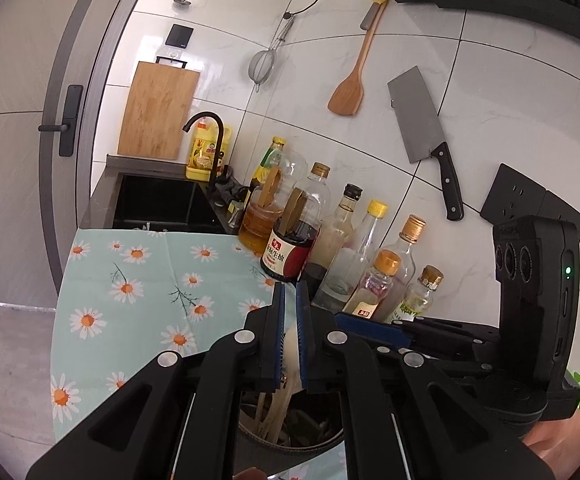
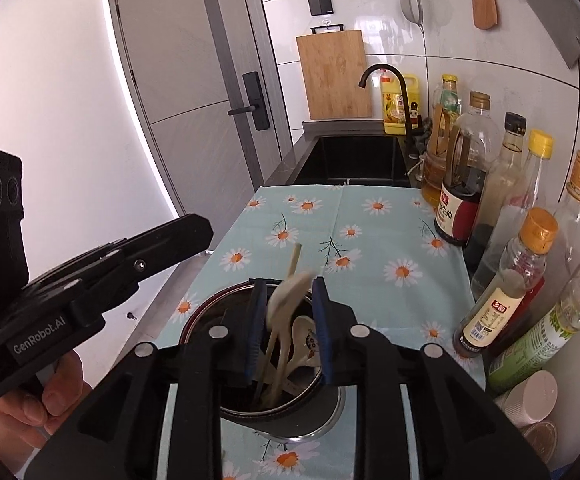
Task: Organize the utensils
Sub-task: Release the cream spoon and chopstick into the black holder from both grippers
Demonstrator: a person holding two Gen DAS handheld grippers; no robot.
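Note:
A dark round utensil holder (image 2: pixel 290 412) stands on the daisy-print cloth (image 2: pixel 370 232). It holds pale wooden spoons and chopsticks (image 2: pixel 286 320). My right gripper (image 2: pixel 288 300) is open, its blue pads either side of a pale spoon's bowl (image 2: pixel 290 294) that sticks up from the holder. My left gripper (image 1: pixel 290 300) hovers above the same holder (image 1: pixel 290 428), jaws nearly closed around a pale spoon (image 1: pixel 291 344), contact unclear. The left gripper's body shows at the left of the right wrist view.
Several oil and sauce bottles (image 2: pixel 466 184) line the tiled wall on the right. A black sink (image 2: pixel 350 160) with a black tap lies behind the cloth. A cleaver (image 1: pixel 426 128), wooden spatula (image 1: pixel 350 84), strainer and cutting board (image 1: pixel 158 108) hang on the wall.

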